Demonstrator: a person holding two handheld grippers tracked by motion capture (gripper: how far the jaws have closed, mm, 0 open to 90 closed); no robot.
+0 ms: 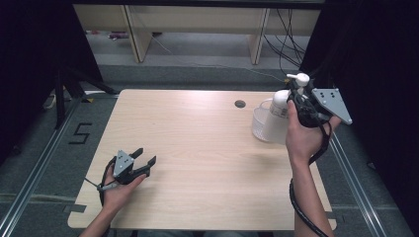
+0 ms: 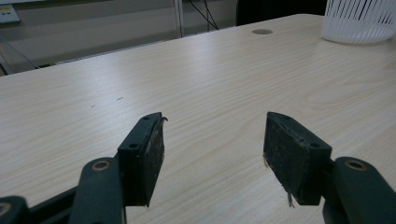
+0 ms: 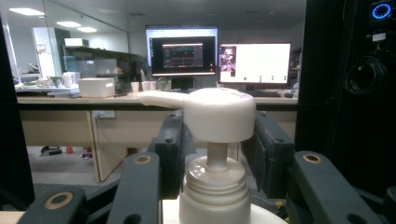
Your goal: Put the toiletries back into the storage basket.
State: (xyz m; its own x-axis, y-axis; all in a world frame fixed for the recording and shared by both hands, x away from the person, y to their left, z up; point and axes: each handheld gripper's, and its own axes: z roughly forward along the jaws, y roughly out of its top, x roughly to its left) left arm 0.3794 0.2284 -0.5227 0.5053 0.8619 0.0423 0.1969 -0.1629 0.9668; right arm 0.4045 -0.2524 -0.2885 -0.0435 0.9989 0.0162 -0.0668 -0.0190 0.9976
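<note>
Right gripper sits at the neck of the white pump bottle, at the far right of the table, right by the white slatted basket. In the right gripper view the jaws flank the pump stem under the pump head, but whether the pads actually touch it you cannot tell. From the high view the bottle looks raised, leaning over the basket. Likely step: lowering the bottle into the basket. Keep the grip below the pump head so it can't slip, keep the bottle upright, centre it over the basket opening, go down slowly and don't nudge the rim. Left gripper rests at near left with the jaws wide, holding nothing; leave it there or use it to steady the basket.
</note>
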